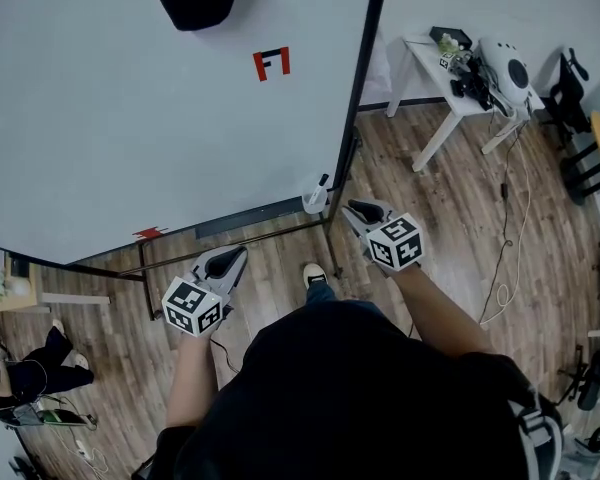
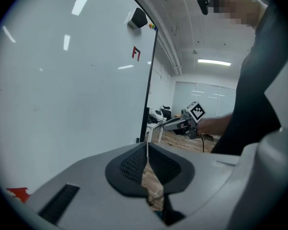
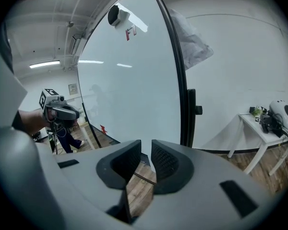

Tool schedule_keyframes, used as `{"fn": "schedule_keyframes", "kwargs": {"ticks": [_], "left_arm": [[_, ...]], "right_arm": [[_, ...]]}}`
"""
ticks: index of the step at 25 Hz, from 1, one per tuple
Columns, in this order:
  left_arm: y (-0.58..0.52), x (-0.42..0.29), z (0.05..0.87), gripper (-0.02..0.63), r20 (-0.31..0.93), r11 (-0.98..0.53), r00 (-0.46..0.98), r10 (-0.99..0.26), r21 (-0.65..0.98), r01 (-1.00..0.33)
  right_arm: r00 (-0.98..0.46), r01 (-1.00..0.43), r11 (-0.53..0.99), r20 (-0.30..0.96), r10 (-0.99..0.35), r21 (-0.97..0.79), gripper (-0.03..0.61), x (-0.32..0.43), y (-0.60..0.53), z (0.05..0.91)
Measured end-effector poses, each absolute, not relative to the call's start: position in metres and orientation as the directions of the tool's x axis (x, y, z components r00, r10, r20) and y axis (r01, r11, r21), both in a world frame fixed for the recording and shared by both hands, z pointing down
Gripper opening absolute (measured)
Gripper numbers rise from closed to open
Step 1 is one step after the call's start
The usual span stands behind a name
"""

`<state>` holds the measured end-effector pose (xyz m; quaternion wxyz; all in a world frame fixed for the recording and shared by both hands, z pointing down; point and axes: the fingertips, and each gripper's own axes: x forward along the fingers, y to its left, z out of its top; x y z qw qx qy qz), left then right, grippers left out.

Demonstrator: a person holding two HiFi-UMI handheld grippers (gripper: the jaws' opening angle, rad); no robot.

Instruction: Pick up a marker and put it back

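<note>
Right gripper [image 3: 145, 152] half open, left gripper [image 2: 147, 152] closed, both empty. Risk: the narrow jaws may knock the marker [image 1: 322, 181] and tip its cup [image 1: 314, 204] at the whiteboard's [image 1: 130, 118] lower right corner.

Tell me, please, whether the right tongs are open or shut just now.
Open. In the right gripper view the right tongs hold nothing: their pads stand apart, with bare floor in the gap.

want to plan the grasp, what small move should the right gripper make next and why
Probably ease the right gripper toward the black marker standing in the small white cup beside it: its jaws stand apart with nothing between them, and the marker sits untouched in the cup.
</note>
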<state>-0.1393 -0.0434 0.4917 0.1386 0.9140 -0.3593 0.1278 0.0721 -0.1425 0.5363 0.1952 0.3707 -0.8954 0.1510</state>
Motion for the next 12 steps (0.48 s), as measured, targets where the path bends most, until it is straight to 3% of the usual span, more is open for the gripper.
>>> {"fn": "schedule_keyframes", "kwargs": {"ticks": [12], "left_arm": [[-0.019,-0.131,0.484,0.019,0.320,-0.710,0.712,-0.625,0.146,-0.689]], "right_arm": [[-0.660,-0.712,0.695,0.433,-0.614,-0.101,0.029,0.069,-0.118,0.520]]}}
